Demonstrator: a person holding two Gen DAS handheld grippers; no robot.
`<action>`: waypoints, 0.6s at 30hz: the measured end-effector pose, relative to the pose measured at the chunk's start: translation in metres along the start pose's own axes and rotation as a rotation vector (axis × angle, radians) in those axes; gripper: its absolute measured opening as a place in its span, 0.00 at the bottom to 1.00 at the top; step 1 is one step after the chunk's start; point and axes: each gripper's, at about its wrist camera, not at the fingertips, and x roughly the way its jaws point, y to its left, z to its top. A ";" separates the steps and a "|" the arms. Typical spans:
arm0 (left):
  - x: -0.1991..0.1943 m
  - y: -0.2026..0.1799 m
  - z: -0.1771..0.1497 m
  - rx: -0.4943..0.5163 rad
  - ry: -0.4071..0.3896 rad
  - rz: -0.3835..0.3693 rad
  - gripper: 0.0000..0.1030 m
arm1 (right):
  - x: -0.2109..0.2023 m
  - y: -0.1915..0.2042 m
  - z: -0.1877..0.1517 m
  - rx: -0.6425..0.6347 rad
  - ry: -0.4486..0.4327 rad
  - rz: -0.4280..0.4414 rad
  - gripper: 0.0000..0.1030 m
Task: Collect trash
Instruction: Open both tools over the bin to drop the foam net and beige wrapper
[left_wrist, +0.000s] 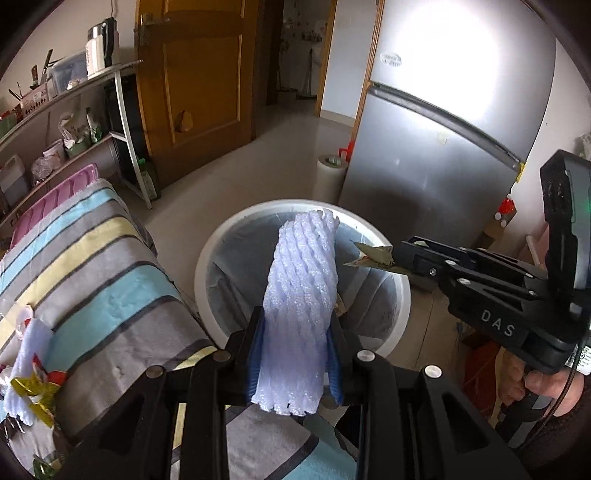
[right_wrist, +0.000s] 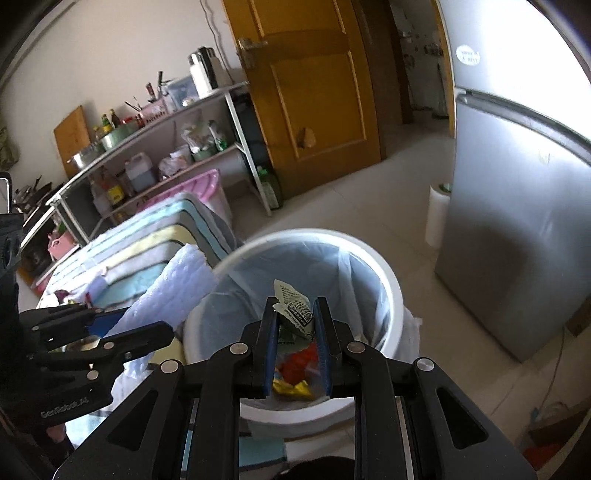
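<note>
Blue-padded jaws of the left gripper (left_wrist: 295, 354) are clamped on a white foam fruit net (left_wrist: 301, 295), which stands up over the near rim of the white trash bin (left_wrist: 212, 254). Beside it on the right, the right gripper (right_wrist: 295, 332) pinches a torn printed paper wrapper (right_wrist: 295, 310) above the bin's mouth, its jaws closed on the scrap. A clear liner bag (right_wrist: 255, 280) lines the bin, with red and yellow wrappers (right_wrist: 295, 373) lying at the bottom. On the left, touching the bin's side, is a striped towel-covered surface (left_wrist: 92, 266); more foam and wrappers (left_wrist: 29, 384) lie at its near left end. Farther left stands a metal shelf rack (right_wrist: 155, 147) crowded with bottles and pots. Behind the bin, a white roll (left_wrist: 330, 177) stands against a grey refrigerator (left_wrist: 443, 155), and farthest is a brown wooden door (left_wrist: 199, 66).
</note>
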 end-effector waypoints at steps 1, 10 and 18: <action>0.003 -0.001 0.000 -0.002 0.004 -0.001 0.30 | 0.004 -0.002 -0.001 -0.001 0.009 -0.004 0.19; 0.011 0.002 0.000 -0.023 0.022 -0.001 0.38 | 0.022 -0.011 -0.005 0.012 0.058 -0.020 0.22; 0.005 0.007 0.000 -0.044 0.006 0.008 0.56 | 0.019 -0.010 -0.004 0.016 0.043 -0.033 0.45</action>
